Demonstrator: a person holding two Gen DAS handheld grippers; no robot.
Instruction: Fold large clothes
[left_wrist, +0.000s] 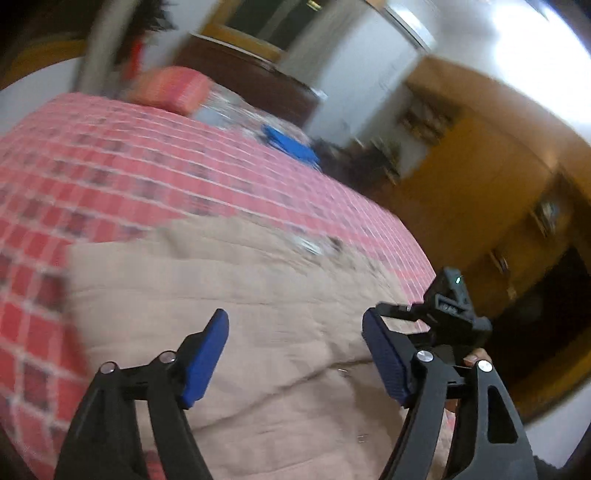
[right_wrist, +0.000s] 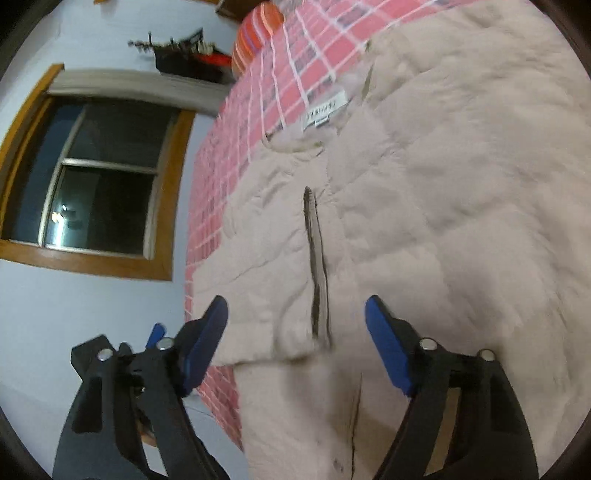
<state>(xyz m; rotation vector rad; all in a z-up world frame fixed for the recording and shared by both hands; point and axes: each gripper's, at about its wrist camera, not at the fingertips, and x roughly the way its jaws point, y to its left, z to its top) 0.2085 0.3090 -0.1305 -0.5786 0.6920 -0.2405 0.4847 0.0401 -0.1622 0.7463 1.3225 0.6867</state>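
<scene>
On the checked bed (left_wrist: 110, 177), the beige jacket (right_wrist: 443, 184) lies spread beneath both tools, left tool (left_wrist: 295, 362) and right tool (right_wrist: 295, 354), jaws apart, empty.

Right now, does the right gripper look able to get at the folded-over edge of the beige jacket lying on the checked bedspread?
Probably yes. The right gripper is open and hangs just above the beige jacket, with the folded-over edge lying between its fingers. Nothing stands between them.
</scene>
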